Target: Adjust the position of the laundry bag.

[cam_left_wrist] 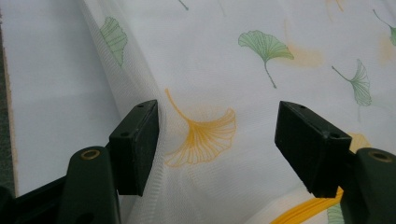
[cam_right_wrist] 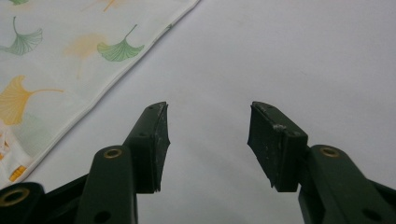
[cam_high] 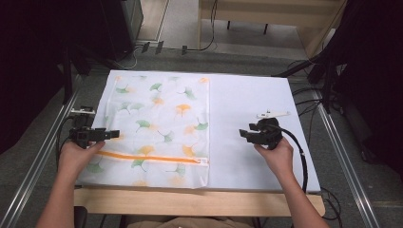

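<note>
Left gripper: black jaws wide apart, holding nothing; left gripper (cam_left_wrist: 217, 140) sits low over the left edge of the bag, and in the left gripper view the mesh seems to brush the inside of one jaw

Bag: a thin white mesh bag (cam_high: 157, 128) with green and orange leaves printed on it; it lies flat on the left half of the table, near the front edge

Zipper: an orange zipper (cam_high: 152, 157) runs across the bag near the front, with its small pull end (cam_high: 203, 162) at the bag's right side

Right gripper: jaws apart, nothing between them; right gripper (cam_high: 243, 134) hangs over bare table just right of the bag

Table: a white top (cam_high: 247, 95) with a wooden strip along the front

Small thing: a little white tool (cam_high: 273, 114) lies behind the right hand, apart from the bag

Step now: it looks like the left gripper is about to pinch the bag's left edge

How to do it well: go down gently, catch only the thin mesh near the edge, then squeeze slowly so it does not slip out

Watch out: mesh is floppy, so a fast pull could bunch it up or drag the whole bag

Other hand: bring the right gripper close to the zipper side to hold the bag steady
</note>
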`<action>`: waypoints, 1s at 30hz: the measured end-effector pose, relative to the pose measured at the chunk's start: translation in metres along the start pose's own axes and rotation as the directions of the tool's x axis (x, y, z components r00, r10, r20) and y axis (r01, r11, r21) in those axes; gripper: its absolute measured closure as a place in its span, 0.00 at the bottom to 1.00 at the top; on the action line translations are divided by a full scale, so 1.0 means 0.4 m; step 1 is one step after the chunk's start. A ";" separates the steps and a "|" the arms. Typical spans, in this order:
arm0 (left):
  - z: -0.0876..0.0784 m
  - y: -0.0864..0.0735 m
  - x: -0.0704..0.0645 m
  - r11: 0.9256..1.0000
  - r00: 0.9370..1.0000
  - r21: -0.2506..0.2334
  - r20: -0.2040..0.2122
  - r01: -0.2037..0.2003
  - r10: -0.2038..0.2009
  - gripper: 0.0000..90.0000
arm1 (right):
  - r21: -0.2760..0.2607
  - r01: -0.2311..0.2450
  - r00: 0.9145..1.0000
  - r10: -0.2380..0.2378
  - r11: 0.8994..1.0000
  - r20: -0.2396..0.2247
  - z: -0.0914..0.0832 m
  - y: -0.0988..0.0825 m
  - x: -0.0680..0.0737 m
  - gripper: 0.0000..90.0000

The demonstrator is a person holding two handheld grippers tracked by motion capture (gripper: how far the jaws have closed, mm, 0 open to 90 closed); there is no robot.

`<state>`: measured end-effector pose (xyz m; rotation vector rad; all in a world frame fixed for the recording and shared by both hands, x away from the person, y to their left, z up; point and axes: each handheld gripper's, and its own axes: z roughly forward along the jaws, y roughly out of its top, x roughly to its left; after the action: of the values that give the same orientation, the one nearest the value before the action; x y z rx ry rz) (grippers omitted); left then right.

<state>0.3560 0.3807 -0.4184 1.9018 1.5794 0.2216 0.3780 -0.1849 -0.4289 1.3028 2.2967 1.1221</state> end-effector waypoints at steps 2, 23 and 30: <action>-0.005 0.002 -0.003 1.000 1.000 0.008 -0.015 -0.009 0.009 0.37 | 0.001 0.002 1.000 -0.002 1.000 -0.001 0.001 0.000 0.002 0.54; -0.012 -0.006 -0.018 1.000 1.000 0.006 0.007 -0.030 0.030 0.43 | 0.009 0.006 0.999 -0.005 1.000 -0.038 0.033 0.015 0.022 0.54; -0.013 -0.001 -0.015 1.000 1.000 -0.008 0.011 -0.029 0.029 0.43 | 0.016 0.005 0.999 -0.004 1.000 -0.032 0.031 0.010 0.025 0.54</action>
<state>0.3514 0.3771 -0.4130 1.9178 1.5421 0.2283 0.3817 -0.1696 -0.4329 1.2936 2.3347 1.1337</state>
